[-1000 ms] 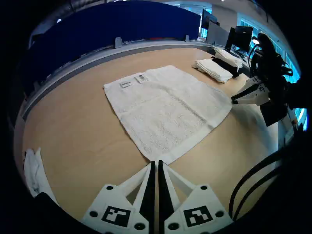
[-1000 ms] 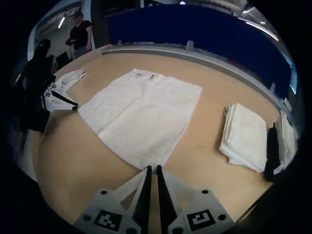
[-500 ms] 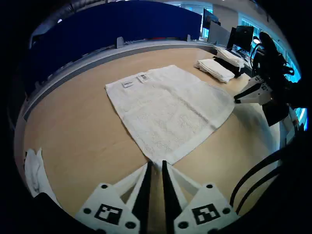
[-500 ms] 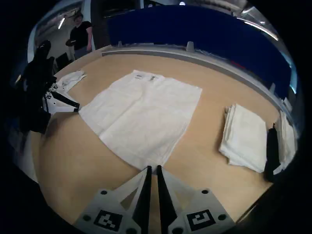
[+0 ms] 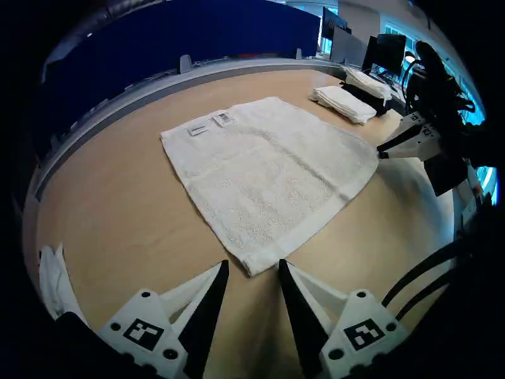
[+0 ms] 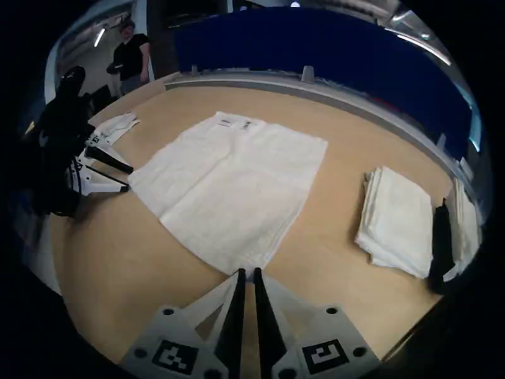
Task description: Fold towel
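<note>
Since a second ago the left gripper [image 5: 252, 265] has spread its fingers, which now stand released either side of the towel's [image 5: 265, 170] nearest corner. The towel lies flat on the table [image 5: 120, 202] (labels at its far edge). The right gripper [image 6: 248, 273] is clenched, tips at another towel corner.

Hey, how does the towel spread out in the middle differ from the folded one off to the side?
The spread towel lies open in one flat layer; the folded towel is a compact stack of layers. The spread towel covers far more table than the folded towel. The spread towel has two small tags at its far edge; none are visible on the folded towel. Both are white and rest on the same table.
</note>
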